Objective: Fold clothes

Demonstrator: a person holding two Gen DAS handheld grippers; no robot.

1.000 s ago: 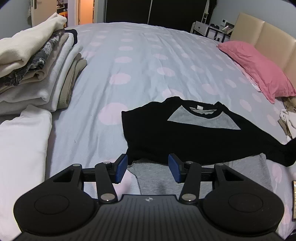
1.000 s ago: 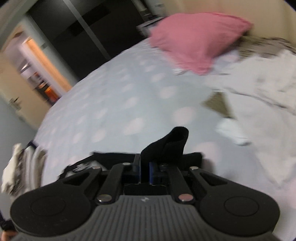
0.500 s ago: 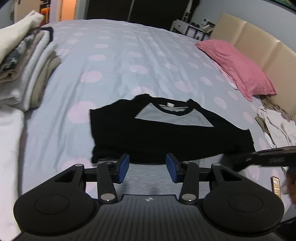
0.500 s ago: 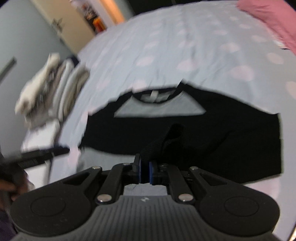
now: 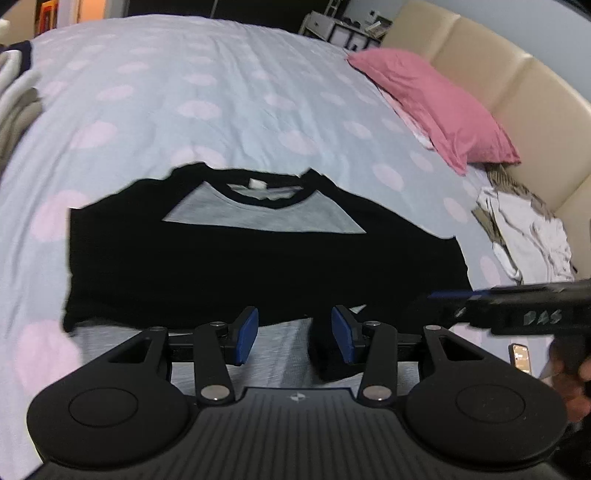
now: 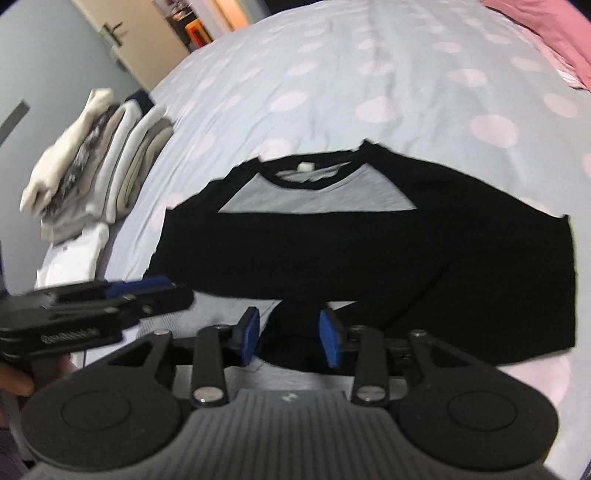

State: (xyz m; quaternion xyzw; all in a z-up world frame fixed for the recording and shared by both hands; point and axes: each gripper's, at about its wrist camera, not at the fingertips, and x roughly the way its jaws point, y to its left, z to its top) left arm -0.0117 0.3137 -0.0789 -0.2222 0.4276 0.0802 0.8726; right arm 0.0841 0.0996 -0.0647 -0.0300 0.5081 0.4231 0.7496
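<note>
A black shirt with a grey chest panel lies flat on the spotted bed cover, neck away from me, with its black sleeves folded across the body. My left gripper is open over the grey lower part, with nothing between its fingers. My right gripper hovers just to its right, and its jaws are opening. The black sleeve end lies loose between them, and the pads do not press on it. Each gripper shows at the edge of the other's view: the right gripper and the left gripper.
A stack of folded clothes and a white folded piece sit at the left. A pink pillow, a beige headboard and a heap of unfolded light clothes are at the right. A doorway lies beyond the bed.
The right gripper carried the black sleeve from the right side over the shirt body, then parted its jaws and let it drop. The left gripper shifted rightward along the shirt's lower part.
</note>
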